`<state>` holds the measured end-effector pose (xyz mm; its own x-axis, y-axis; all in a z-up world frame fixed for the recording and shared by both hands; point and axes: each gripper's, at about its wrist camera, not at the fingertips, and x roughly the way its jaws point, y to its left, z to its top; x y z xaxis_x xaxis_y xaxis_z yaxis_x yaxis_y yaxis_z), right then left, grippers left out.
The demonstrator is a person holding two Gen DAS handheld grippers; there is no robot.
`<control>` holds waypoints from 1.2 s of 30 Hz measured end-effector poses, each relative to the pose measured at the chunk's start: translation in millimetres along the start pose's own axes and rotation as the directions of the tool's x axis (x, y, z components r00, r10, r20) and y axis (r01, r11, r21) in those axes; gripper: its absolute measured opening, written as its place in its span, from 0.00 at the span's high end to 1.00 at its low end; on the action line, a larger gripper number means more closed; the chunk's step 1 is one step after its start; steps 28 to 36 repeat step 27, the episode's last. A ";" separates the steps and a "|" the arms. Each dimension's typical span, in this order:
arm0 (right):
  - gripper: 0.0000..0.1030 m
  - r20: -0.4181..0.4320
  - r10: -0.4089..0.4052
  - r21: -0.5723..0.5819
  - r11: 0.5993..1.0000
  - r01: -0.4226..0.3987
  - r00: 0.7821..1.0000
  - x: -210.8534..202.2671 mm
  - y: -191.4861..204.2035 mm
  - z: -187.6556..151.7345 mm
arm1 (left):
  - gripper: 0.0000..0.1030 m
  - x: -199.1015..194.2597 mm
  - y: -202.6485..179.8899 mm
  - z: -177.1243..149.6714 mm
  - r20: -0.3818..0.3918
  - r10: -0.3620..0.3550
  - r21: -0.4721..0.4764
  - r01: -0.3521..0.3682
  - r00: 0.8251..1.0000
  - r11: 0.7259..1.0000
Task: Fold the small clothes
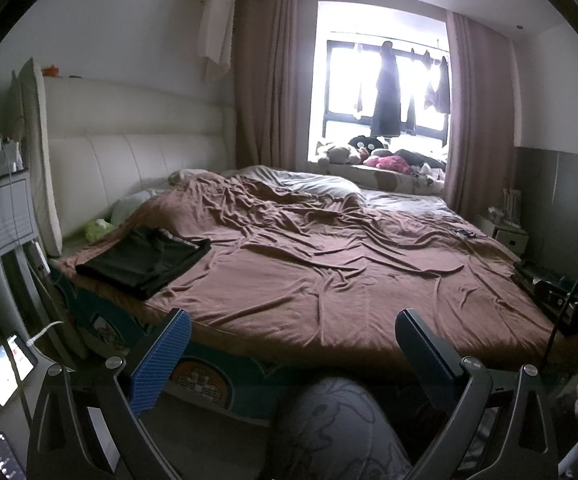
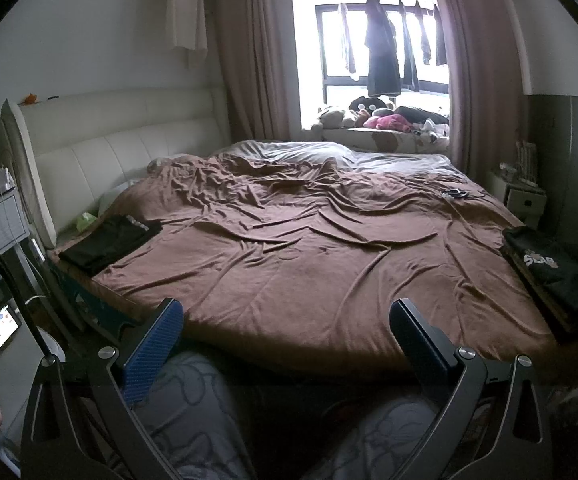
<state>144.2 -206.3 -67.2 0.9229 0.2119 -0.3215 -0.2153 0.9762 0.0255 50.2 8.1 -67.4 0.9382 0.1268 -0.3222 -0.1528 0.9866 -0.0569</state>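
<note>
A folded black garment (image 1: 145,262) (image 2: 109,246) lies at the bed's near left corner, by the headboard. Another black garment with white lettering (image 2: 553,272) rests in a pile at the bed's right edge. My left gripper (image 1: 289,320) hangs open over the bed's front edge, nothing between its blue-padded fingers (image 1: 161,360). My right gripper (image 2: 285,308) is open too, empty, held above a person's patterned trouser legs (image 2: 193,412). Both grippers are well short of either garment.
A wrinkled brown sheet (image 1: 329,264) covers the wide bed. A white padded headboard (image 1: 137,160) stands left, a nightstand with cables (image 1: 5,200) beside it. Soft toys (image 1: 369,156) line the windowsill. A lit phone (image 1: 5,368) sits low left. A small white cabinet (image 2: 525,196) stands right.
</note>
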 end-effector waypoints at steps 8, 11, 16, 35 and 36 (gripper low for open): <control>0.00 0.000 0.000 -0.003 1.000 0.000 1.000 -0.5 -0.2 0.8 | 0.00 1.4 -2.5 0.8 -0.011 -0.012 0.005 0.012 1.000 1.000; 0.00 -0.003 0.002 -0.006 1.000 -0.002 1.000 0.2 -0.3 1.6 | 0.00 1.4 -2.3 1.3 -0.006 -0.013 0.009 0.013 1.000 1.000; 0.00 -0.005 0.003 -0.013 1.000 -0.003 1.000 1.0 0.2 2.4 | 0.00 2.1 -0.4 1.8 -0.009 -0.018 0.016 0.018 1.000 1.000; 0.00 -0.011 -0.004 -0.011 1.000 0.004 1.000 2.2 0.4 3.9 | 0.00 4.4 4.8 3.1 -0.009 -0.018 0.015 0.018 1.000 1.000; 0.00 -0.011 -0.004 -0.011 1.000 0.004 1.000 2.2 0.4 3.9 | 0.00 4.4 4.8 3.1 -0.009 -0.018 0.015 0.018 1.000 1.000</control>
